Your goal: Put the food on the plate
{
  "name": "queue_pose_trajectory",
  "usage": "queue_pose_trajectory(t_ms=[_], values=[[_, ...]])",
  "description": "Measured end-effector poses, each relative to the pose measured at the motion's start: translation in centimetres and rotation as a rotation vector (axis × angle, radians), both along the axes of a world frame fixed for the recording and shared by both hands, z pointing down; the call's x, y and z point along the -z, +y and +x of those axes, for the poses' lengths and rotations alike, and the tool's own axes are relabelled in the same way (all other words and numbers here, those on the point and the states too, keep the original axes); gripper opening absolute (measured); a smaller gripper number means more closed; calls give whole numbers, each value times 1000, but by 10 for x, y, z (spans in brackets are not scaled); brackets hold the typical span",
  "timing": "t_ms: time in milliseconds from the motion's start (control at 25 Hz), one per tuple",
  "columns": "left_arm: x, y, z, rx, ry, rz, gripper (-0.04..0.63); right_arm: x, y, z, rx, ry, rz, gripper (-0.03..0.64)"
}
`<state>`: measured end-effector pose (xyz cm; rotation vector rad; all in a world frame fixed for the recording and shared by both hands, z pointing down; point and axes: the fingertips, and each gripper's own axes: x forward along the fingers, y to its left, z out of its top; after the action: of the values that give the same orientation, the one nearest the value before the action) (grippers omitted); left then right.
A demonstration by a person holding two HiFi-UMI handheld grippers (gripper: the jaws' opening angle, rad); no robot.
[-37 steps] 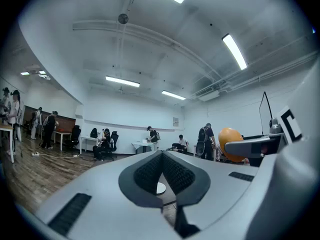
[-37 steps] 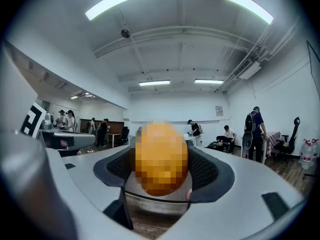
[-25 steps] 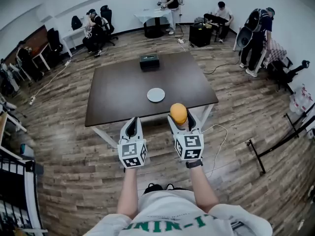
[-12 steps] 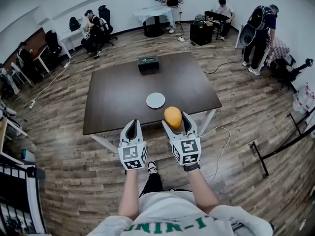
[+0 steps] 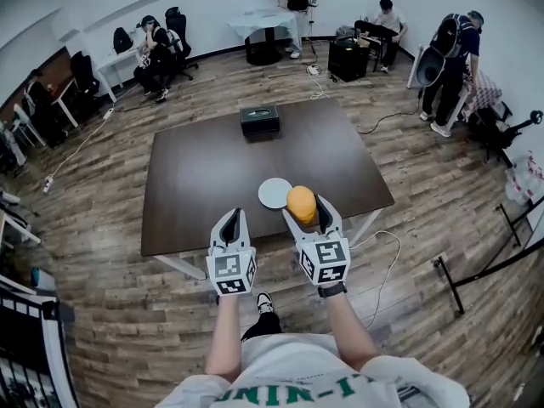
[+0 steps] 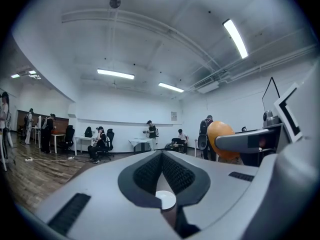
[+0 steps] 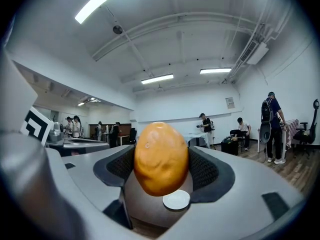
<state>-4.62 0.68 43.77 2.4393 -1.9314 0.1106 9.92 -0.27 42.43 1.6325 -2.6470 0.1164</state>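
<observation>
My right gripper (image 5: 307, 213) is shut on a round orange-yellow piece of food (image 5: 301, 202), held in the air at the near edge of the dark table (image 5: 212, 177). In the right gripper view the food (image 7: 160, 157) fills the gap between the jaws, with the small white plate (image 7: 176, 200) below and beyond it. The plate (image 5: 271, 192) lies on the table just left of the food. My left gripper (image 5: 230, 225) is shut and holds nothing; the plate (image 6: 165, 199) shows past its closed jaws in the left gripper view.
A dark box (image 5: 259, 118) sits at the table's far edge. A white cable (image 5: 387, 249) trails on the wood floor by the right table leg. Several people (image 5: 450, 62) stand or sit at desks along the far wall and at the right.
I have stepped closer to the table. Both grippers moved forward, and the food has gone from short of the table edge to beside the plate.
</observation>
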Motion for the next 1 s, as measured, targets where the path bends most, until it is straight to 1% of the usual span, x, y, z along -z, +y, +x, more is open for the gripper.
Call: queue_pose_trajectory(t_ms=[240, 400, 520, 640, 760, 880, 1000], values=[[1, -83, -40, -34, 22, 3, 6, -14, -82, -47, -2, -7, -61, 342], [4, -140, -62, -64, 25, 8, 6, -13, -138, -75, -19, 4, -63, 342], [3, -171, -71, -101, 25, 0, 6, -9, -167, -89, -32, 19, -60, 341], [-1, -197, -81, -126, 17, -6, 6, -10, -186, -98, -52, 25, -66, 342], [-11, -223, -88, -139, 31, -27, 6, -19, -209, -100, -65, 46, -90, 342], [-23, -244, -87, -146, 41, -47, 6, -27, -229, -97, -66, 82, -108, 342], [-29, -269, -82, -156, 47, -48, 6, -33, -254, -96, -47, 104, -115, 341]])
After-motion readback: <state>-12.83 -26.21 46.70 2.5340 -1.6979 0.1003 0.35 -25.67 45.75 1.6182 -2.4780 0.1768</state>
